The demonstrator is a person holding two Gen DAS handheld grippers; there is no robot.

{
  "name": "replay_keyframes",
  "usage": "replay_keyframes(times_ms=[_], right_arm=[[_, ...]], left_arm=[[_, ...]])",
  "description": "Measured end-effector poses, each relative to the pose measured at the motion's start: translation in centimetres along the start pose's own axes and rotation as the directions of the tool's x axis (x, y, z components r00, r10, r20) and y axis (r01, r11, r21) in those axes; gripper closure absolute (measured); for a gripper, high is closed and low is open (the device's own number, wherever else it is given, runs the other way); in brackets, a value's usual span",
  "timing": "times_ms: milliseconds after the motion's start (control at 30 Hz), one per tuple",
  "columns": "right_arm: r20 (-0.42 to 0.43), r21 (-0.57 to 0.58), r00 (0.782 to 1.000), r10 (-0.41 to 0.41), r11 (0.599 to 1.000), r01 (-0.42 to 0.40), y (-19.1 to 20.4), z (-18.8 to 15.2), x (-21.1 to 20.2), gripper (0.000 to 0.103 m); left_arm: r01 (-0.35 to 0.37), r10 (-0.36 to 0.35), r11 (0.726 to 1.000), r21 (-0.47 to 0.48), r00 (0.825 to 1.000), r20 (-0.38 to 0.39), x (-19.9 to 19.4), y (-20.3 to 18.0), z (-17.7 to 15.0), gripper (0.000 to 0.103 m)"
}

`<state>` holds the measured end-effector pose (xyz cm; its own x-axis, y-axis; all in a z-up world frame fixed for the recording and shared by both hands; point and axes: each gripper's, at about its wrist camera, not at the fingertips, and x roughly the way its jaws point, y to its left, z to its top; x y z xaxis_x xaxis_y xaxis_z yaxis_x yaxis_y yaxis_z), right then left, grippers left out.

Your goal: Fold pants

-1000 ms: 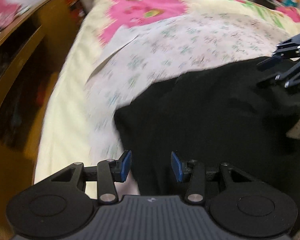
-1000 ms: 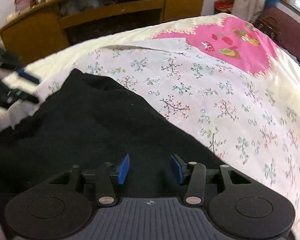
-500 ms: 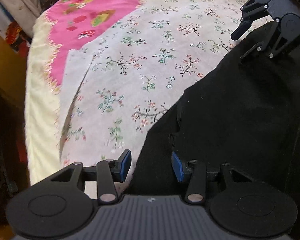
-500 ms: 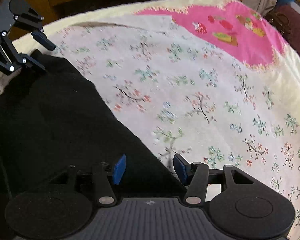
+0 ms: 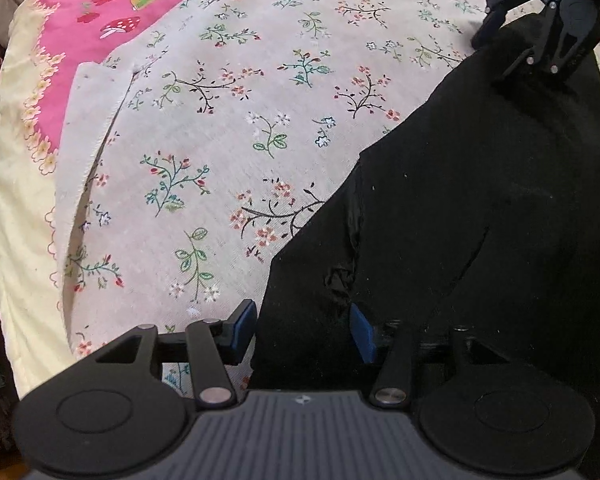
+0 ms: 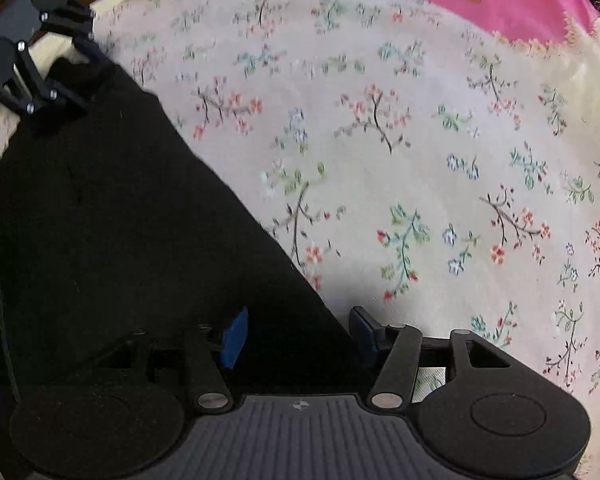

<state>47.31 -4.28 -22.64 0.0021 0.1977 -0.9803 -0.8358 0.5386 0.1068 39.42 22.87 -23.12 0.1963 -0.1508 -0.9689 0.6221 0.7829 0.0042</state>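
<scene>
On the floral bedsheet (image 5: 228, 128) black pants (image 5: 480, 220) lie spread flat. Left gripper (image 5: 302, 332) sits with its blue pads parted astride one corner of the fabric edge, nothing clamped. Right gripper (image 6: 298, 334) likewise straddles the far corner, jaws apart.

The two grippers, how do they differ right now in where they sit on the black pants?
The left gripper straddles the pants' left corner; the right gripper straddles the opposite, right corner. Over the floral sheet is the left gripper's left finger, but the right gripper's right finger. Both stand open, blue pads either side of the black edge, neither visibly clamped on it.
</scene>
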Motion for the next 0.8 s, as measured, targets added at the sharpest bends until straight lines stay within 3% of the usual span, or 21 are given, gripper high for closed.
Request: replay_keyframes(times_ms=[67, 167, 233, 400, 467, 800], right_arm=[[-0.003, 0.027, 1.0, -0.01, 1.0, 0.01, 0.0, 0.0, 0.0, 0.075], [-0.013, 0.069, 0.999, -0.044, 0.997, 0.044, 0.5, -0.3, -0.1, 0.103], [-0.017, 0.085, 0.996, -0.086, 0.993, 0.087, 1.2, -0.5, -0.3, 0.103], [-0.014, 0.086, 0.991, -0.134, 0.987, 0.135, 3.4, -0.9, -2.0, 0.103], [-0.003, 0.084, 0.991, -0.137, 0.987, 0.137, 4.2, -1.3, -3.0, 0.103], [0.05, 0.096, 0.992, -0.12, 0.989, 0.114, 7.9, -4.4, -8.3, 0.103]], left_arm=[[-0.003, 0.003, 1.0, -0.013, 1.0, -0.004, 0.5, 0.0, 0.0, 0.042], [0.012, -0.012, 0.997, -0.079, 1.0, -0.004, 1.4, 0.5, -0.3, 0.041], [-0.001, 0.001, 0.997, -0.081, 1.0, 0.0, 1.1, 0.3, -0.4, 0.044], [-0.051, 0.051, 0.999, -0.002, 0.999, 0.0, 0.1, -1.6, -0.5, 0.072], [-0.073, 0.073, 0.997, 0.015, 0.997, 0.005, -0.4, -1.9, -0.5, 0.077], [-0.093, 0.093, 0.996, -0.007, 0.995, 0.03, -5.2, -2.6, -3.3, 0.082]])
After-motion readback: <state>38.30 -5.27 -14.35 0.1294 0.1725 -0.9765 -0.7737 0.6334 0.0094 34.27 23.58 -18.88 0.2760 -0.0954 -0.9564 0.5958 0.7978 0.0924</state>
